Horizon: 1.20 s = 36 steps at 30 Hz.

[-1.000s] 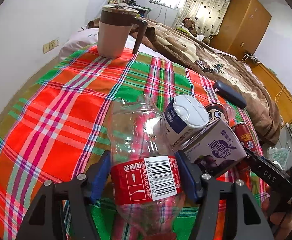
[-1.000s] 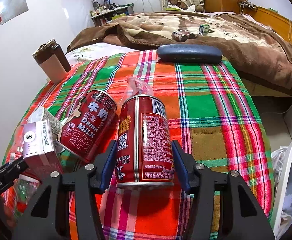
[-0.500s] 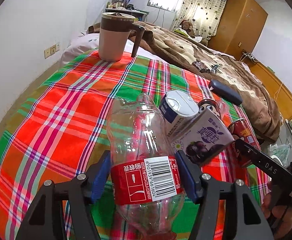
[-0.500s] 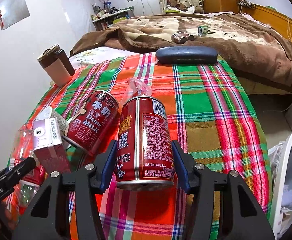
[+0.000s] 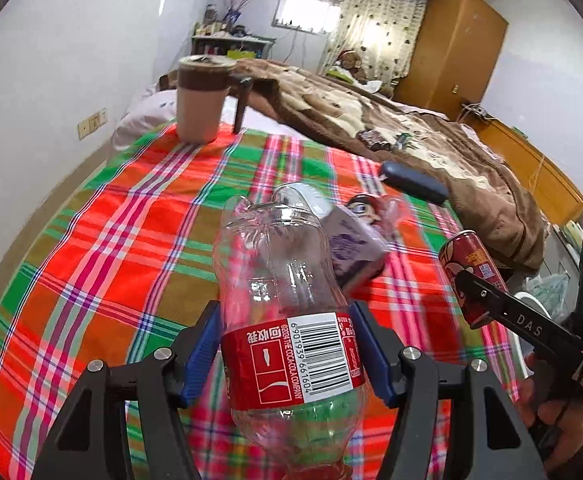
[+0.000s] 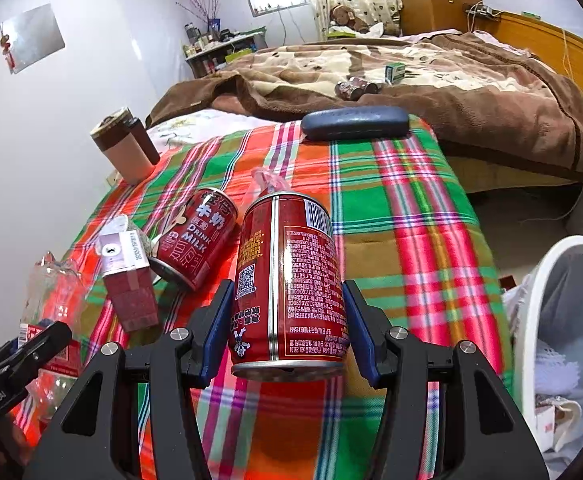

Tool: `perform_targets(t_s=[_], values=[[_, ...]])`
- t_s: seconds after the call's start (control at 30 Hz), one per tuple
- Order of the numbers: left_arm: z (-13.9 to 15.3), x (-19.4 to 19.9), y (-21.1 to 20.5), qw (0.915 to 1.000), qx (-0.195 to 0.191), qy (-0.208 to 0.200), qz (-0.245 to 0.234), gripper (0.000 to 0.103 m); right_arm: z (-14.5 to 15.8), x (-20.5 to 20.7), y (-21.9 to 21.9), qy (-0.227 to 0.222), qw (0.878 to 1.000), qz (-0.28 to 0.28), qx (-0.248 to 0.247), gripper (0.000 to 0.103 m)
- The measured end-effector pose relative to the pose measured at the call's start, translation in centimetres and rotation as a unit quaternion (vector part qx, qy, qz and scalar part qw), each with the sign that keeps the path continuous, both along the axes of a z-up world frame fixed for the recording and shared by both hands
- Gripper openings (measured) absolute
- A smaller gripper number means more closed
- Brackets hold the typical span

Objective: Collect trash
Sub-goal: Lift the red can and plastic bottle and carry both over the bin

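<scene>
1. Left wrist view: the left gripper [image 5: 287, 354] is clamped on a clear plastic bottle [image 5: 283, 300]. Its blue pads [image 5: 203, 344] press the bottle's red label from both sides. The bottle is empty and crumpled, with a white barcode patch on the label, and it is held above the plaid cloth [image 5: 111, 240].
2. Only this view shows the hand [image 5: 547, 396] that holds the right gripper, at the right edge, with the red can [image 5: 471, 276] seen from the side between its fingers.
3. This view also shows a purple carton [image 5: 351, 248] behind the bottle, a lidded mug [image 5: 203, 100] upright at the far end of the cloth, and a dark case [image 5: 415, 182] near the brown blanket [image 5: 391, 128].
4. Right wrist view: the right gripper [image 6: 287, 336] is closed on the red can [image 6: 291, 288], with blue pads [image 6: 219, 324] against both sides. The can has small printed text, a barcode and a code square, and its silver end faces the camera.
5. Only this view shows a white bin [image 6: 567, 320] at the right edge, beside the bed, with crumpled pale material inside.
6. Only here can a second red can [image 6: 195, 236] be read: it lies on its side on the cloth, marked "DRINK MILK", just beside the purple carton [image 6: 127, 272]. The plastic bottle [image 6: 51, 296] appears at the left edge in the left gripper's fingers.
</scene>
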<state>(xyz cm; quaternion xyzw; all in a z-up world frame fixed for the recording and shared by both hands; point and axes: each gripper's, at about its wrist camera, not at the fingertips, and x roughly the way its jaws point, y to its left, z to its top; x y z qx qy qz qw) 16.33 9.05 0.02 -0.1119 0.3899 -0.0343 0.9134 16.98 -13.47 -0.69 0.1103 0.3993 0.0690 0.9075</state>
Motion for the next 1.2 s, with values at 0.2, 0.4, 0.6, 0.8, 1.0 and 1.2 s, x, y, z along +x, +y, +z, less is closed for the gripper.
perform_targets(t_s=[0.2,0.4,0.6,0.8,1.0,1.2], values=[[1.4,-1.3,-2.6,0.9994,0.005,-0.019,-0.028,0.064,0.8,-1.6,-1.7,-0.01,1.0,-0.009,0.0,0.054],[2.5,-1.9,-5.5,0.9979,0.01,-0.033,-0.055,0.064,1.3,-3.0,-3.7,-0.019,0.999,-0.027,0.001,0.054],[3.3,-2.3,-9.1,0.9947,0.01,-0.038,-0.096,0.064,1.7,-4.2,-5.6,-0.024,0.999,-0.04,0.002,0.054],[3.9,-2.2,-13.0,0.9893,0.007,-0.044,-0.139,0.064,2.2,-5.7,-8.8,-0.031,0.997,-0.071,0.002,0.054],[4.2,-2.2,-17.8,0.9816,0.002,-0.045,-0.185,0.064,2.6,-7.0,-11.8,-0.037,0.994,-0.102,-0.005,0.054],[4.2,-1.9,-22.5,0.972,-0.001,-0.045,-0.23,0.064,2.3,-8.2,-14.9,-0.034,0.99,-0.136,-0.012,0.054]])
